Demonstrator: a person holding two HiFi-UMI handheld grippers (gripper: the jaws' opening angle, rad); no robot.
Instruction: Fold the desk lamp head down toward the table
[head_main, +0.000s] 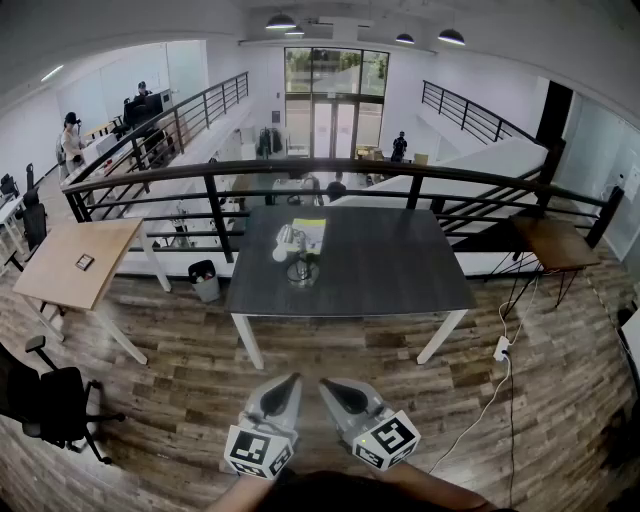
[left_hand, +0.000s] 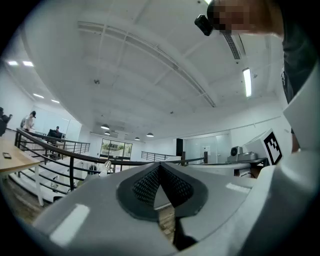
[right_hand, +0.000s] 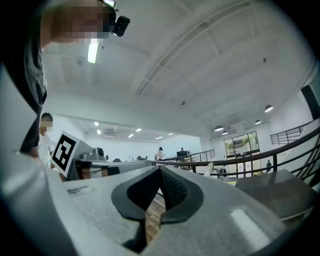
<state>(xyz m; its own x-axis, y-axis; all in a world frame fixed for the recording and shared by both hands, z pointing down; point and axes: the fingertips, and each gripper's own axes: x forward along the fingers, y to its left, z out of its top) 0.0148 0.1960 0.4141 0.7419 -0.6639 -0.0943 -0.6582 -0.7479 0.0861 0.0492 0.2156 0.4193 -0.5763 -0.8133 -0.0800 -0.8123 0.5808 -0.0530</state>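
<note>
A white desk lamp (head_main: 287, 244) stands on the dark table (head_main: 380, 270), its head raised over a round base at the table's far left. In the left gripper view the lamp (left_hand: 107, 165) shows small above the jaws; in the right gripper view the lamp (right_hand: 209, 169) is just as distant. My left gripper (head_main: 295, 379) and right gripper (head_main: 324, 384) hover side by side over the wooden floor, well short of the table's near edge. Both point level toward the table. The jaws of each meet at the tip with nothing between them.
A yellow-green booklet (head_main: 310, 234) lies beside the lamp. A black railing (head_main: 330, 168) runs behind the table. A wooden desk (head_main: 75, 262), an office chair (head_main: 45, 400) and a bin (head_main: 205, 282) are on the left. A power strip with cable (head_main: 503, 348) lies on the right.
</note>
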